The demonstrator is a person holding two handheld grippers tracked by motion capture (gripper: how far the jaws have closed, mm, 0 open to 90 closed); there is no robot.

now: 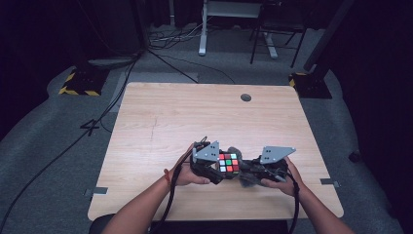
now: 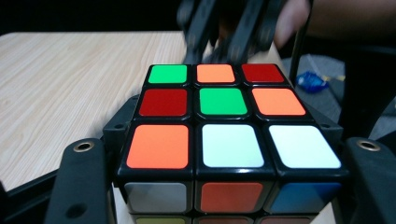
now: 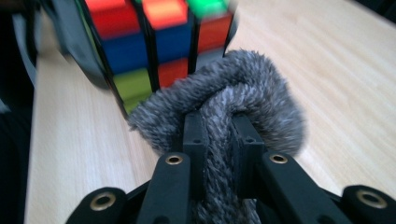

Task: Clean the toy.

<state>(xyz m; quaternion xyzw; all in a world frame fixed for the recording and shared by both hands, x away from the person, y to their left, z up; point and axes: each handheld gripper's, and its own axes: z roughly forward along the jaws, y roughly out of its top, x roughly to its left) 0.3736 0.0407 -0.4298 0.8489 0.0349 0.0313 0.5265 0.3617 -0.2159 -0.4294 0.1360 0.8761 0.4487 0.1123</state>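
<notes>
A scrambled Rubik's cube (image 1: 228,163) hangs just above the near middle of the wooden table (image 1: 195,112). My left gripper (image 1: 223,170) is shut on it, one black jaw on each side. In the left gripper view the cube (image 2: 219,126) shows green, orange, red and white stickers on top, and it fills the gap of my left gripper (image 2: 224,186). My right gripper (image 3: 219,126) is shut on a grey fuzzy cloth (image 3: 233,88). The cloth presses against the blue, red and green side of the cube (image 3: 154,42). From above, that cloth (image 1: 245,179) lies right of the cube.
A round grommet hole (image 1: 246,97) sits near the table's far edge. Cables, yellow-and-black striped bases (image 1: 80,85) and desk legs stand on the grey floor beyond. A small blue object (image 2: 310,81) lies on the floor past the table's edge.
</notes>
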